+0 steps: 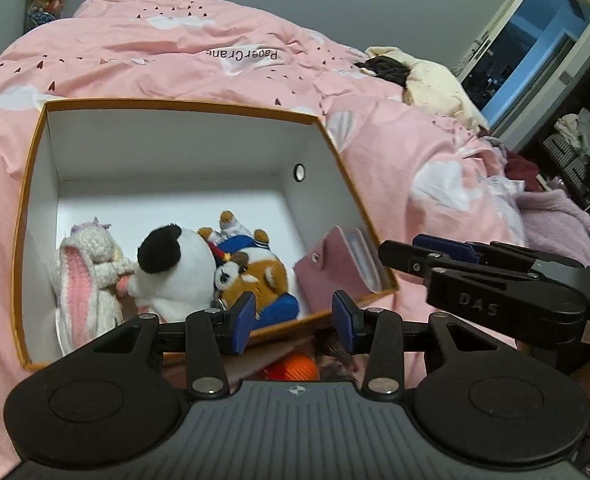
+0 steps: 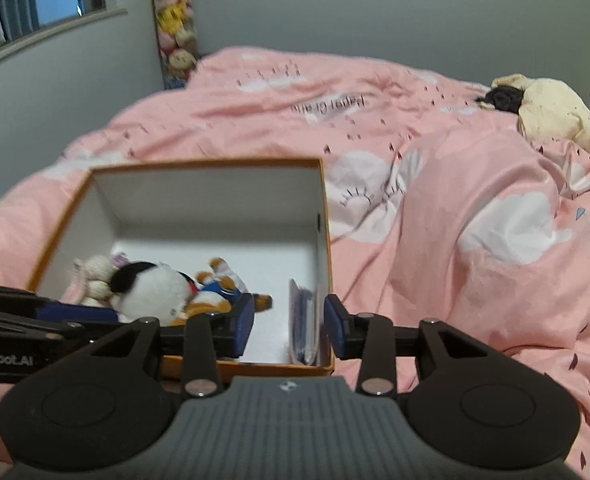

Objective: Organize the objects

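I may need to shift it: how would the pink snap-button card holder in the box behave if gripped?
The pink snap-button card holder leans on the box wall, so a push probably topples it. Its covers look flat and fairly stiff, likely light.

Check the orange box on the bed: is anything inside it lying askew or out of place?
The pink card holder stands on edge, leaning against the right wall of the orange box. The plush toys lie heaped at the left. Nothing is spilled or damaged.
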Tool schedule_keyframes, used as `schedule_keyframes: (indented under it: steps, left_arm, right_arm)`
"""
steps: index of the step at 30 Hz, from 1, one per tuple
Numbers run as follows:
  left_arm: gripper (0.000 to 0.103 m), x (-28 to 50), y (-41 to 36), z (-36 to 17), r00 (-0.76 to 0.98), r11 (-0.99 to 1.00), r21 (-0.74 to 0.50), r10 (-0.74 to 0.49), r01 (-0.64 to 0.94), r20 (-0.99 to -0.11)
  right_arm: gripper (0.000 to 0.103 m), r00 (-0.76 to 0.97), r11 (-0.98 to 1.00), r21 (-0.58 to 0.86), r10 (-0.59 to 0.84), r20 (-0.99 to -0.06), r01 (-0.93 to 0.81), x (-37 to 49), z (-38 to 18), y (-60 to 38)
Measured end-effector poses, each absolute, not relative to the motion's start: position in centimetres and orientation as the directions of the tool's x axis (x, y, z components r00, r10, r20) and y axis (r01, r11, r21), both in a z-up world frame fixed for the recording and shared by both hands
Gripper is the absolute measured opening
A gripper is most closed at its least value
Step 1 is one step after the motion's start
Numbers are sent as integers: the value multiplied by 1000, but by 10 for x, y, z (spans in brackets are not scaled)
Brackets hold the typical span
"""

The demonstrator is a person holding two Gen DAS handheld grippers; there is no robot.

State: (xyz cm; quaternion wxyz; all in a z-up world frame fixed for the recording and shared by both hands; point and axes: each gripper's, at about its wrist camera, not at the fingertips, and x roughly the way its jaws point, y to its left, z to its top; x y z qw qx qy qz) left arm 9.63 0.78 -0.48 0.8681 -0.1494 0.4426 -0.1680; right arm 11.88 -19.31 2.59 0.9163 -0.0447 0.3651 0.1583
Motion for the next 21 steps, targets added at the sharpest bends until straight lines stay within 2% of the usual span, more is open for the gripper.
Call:
schedule_keyframes:
  steps: [7,11,17,21]
  left_arm:
    - [48,75,14,-11,516,873,-471,-462,124,-721]
    - [48,66,9,-36,452,843,-535,-498,54,-740]
    - [48,62,-12,-62,360,854,-520,-492,22,-793]
    - [55,62,-24,-76,264,847,-531,-509,-13,-819]
  right_arm:
    - [42,672,937,93,307,-673,-335,87,25,-210]
    - [41,611,944,134,298,-733,-300,80,-1,-222]
    - [41,507,958,199,279,-815,-208,77,-44,-242]
    - [41,489,958,212,282,-825,-194,74,-55,-247]
